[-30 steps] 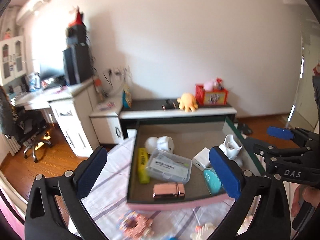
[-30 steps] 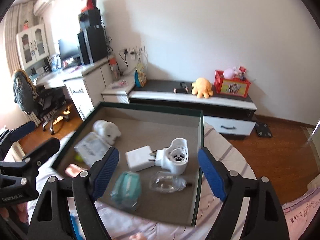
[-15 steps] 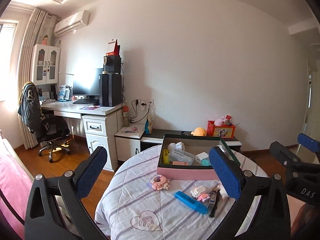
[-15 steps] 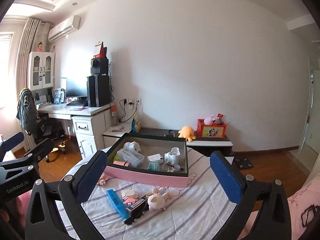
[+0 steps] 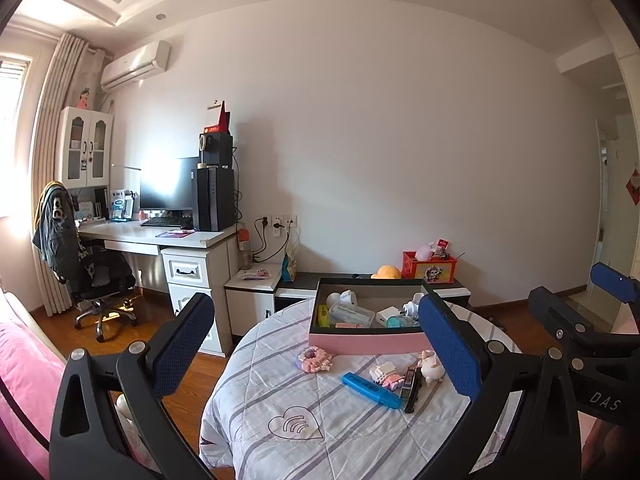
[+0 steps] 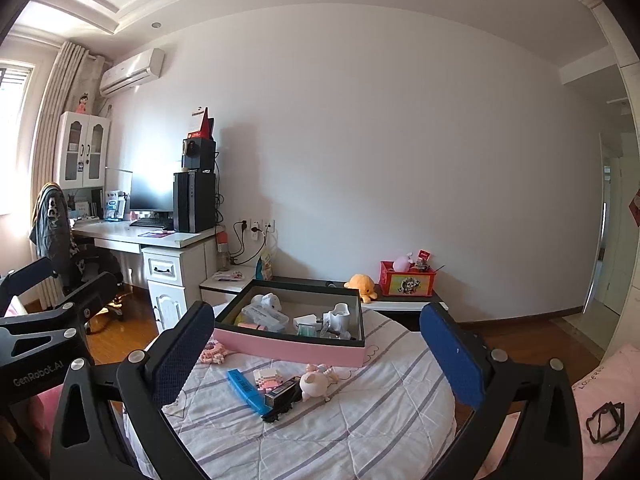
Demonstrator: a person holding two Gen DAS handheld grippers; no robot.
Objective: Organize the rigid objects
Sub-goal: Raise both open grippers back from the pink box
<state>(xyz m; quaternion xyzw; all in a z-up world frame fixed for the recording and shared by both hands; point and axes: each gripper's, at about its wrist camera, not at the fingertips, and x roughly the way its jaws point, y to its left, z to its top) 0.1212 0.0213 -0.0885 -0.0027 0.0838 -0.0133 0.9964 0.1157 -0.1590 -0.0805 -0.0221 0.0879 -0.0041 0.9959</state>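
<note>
Both grippers hang back from the round table, well short of the pink box at its far side. The left gripper stands wide open and holds nothing; the right gripper is just as wide and equally empty. Inside the box lie a white charger, a clear plastic case and other small items. On the striped cloth just in front of the box sit a blue highlighter, a pink brick toy and a pig figure.
</note>
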